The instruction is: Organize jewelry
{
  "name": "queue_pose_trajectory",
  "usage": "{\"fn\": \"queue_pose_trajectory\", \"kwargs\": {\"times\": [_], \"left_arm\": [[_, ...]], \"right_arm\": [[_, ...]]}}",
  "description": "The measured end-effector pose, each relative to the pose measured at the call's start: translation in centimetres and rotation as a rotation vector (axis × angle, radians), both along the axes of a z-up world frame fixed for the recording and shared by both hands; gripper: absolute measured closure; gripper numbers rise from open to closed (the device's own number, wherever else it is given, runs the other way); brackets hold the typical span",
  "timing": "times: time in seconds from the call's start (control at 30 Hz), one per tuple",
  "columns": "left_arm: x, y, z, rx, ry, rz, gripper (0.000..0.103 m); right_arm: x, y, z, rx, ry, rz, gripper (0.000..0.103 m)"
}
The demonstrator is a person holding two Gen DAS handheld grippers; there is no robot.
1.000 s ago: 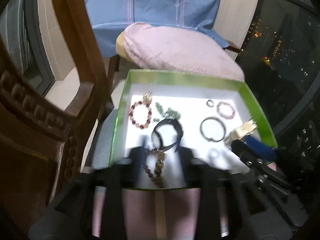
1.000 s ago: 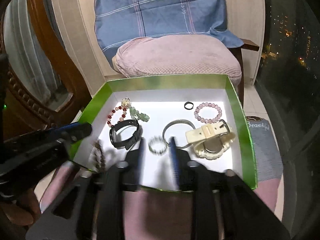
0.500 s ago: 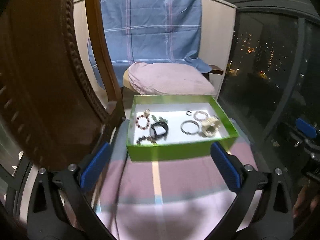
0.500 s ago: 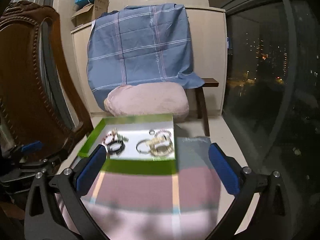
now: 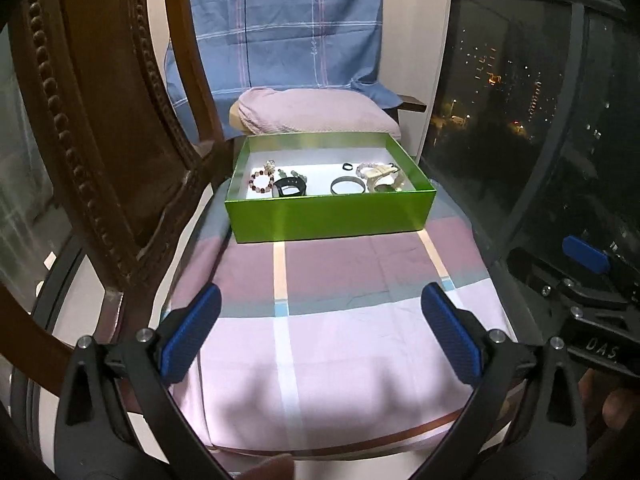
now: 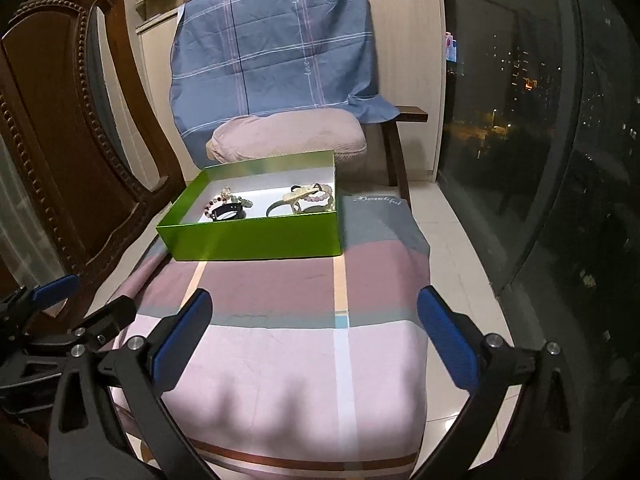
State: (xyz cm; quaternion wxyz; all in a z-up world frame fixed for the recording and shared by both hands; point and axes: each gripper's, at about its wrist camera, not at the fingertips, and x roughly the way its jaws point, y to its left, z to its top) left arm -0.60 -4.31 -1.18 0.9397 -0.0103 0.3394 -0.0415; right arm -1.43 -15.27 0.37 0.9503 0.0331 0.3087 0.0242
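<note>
Both pairs of jaws stand wide apart and hold nothing. On the left gripper (image 5: 320,330) the two blue pads (image 5: 191,334) frame only striped cloth (image 5: 332,328), and the right gripper (image 6: 316,330) shows the same wide gap over that cloth.

Well ahead of both grippers, at the far end of the cloth-covered surface, sits the green box (image 5: 330,218). Its long axis runs left to right across the left wrist view, with a long green wall facing the camera; from the right wrist view the box (image 6: 256,240) lies ahead and to the left, slightly turned, with its right corner nearer the middle.

Inside the box, on its white floor, the jewelry lies spread along the long axis: a red and white bead bracelet (image 5: 262,182) at the left, a black band (image 5: 290,188) just beside it, a grey bangle (image 5: 348,186) near the middle, a small dark ring (image 5: 347,167) behind that, and a cream watch (image 5: 382,178) at the right with a pale pink bead bracelet (image 5: 365,168) touching it.

Each gripper is held low and level, fingers pointing forward toward the box. The right gripper (image 5: 584,280) shows at the right edge of the left wrist view, and the left gripper (image 6: 56,312) at the left edge of the right wrist view, so they sit side by side.

Behind the box are a pink cushion (image 6: 288,134) and a blue checked sheet (image 6: 272,44), with a carved wooden chair (image 5: 92,120) to the left.
</note>
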Motion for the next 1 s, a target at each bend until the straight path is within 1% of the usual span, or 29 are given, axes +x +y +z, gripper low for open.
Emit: {"fn": "queue_pose_trajectory", "kwargs": {"times": [0.13,0.27,0.43,1.0], "left_arm": [[0.1,0.3,-0.2,-0.016,0.012,0.006,0.004],[0.3,0.3,-0.1,0.005,0.002,0.015,0.004],[0.4,0.9,0.2,-0.024,0.006,0.021,0.004],[0.3,1.3,0.7,-0.009,-0.016,0.025,0.004]], "right_arm": [[0.1,0.2,-0.2,-0.006,-0.002,0.004,0.003],[0.2,0.2,-0.2,-0.005,-0.001,0.004,0.003],[0.5,0.4,-0.1,-0.005,-0.007,0.004,0.003],[0.5,0.3,0.1,-0.003,-0.008,0.004,0.003]]}}
